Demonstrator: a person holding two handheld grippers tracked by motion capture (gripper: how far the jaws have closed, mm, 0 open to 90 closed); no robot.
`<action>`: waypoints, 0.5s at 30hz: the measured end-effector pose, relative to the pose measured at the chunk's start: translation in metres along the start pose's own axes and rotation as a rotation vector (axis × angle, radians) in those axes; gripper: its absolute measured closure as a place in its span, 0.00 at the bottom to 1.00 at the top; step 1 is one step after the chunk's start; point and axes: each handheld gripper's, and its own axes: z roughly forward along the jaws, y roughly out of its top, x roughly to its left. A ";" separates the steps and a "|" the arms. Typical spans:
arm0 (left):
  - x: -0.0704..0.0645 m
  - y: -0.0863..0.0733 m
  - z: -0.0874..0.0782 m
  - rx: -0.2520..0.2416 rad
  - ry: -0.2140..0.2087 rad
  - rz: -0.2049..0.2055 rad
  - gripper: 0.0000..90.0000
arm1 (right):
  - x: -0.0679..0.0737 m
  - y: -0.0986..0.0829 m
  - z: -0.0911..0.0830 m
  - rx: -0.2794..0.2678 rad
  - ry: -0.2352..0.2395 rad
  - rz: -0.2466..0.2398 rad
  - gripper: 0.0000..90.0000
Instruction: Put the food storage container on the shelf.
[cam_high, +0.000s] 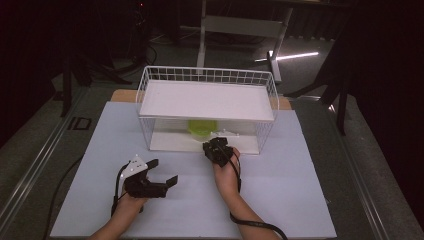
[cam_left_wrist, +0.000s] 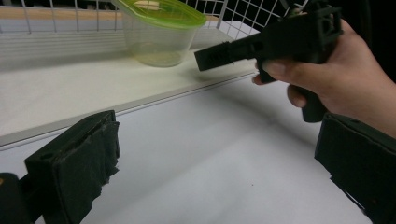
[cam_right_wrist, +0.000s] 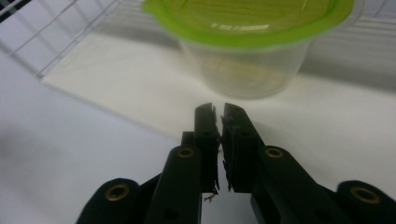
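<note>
Green-lidded tub (cam_right_wrist: 252, 44) upright on shelf (cam_right_wrist: 140, 88) | right tongs (cam_right_wrist: 218, 116) closed, aimed at it

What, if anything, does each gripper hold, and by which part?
Nothing is held. The left gripper is open over the bare table. The right gripper is shut on nothing, just short of the green-lidded container.

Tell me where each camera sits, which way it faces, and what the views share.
High view: above the person's side, looking forward and down at the wire rack; both forearms and claws.
Left gripper view: on the left claw, open, facing the right hand.
Right gripper view: on the right claw, shut.
Shared: the green-lidded container.
</note>
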 end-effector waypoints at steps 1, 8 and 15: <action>0.000 0.000 0.000 0.000 -0.007 0.008 0.01 | 0.001 -0.002 -0.004 -0.002 0.006 -0.005 0.90; -0.005 0.005 0.002 -0.003 -0.041 0.036 0.01 | 0.002 -0.013 -0.033 -0.026 0.052 -0.049 0.59; -0.009 0.012 -0.001 0.005 -0.054 0.059 0.01 | -0.001 -0.017 -0.055 -0.075 0.147 -0.103 0.28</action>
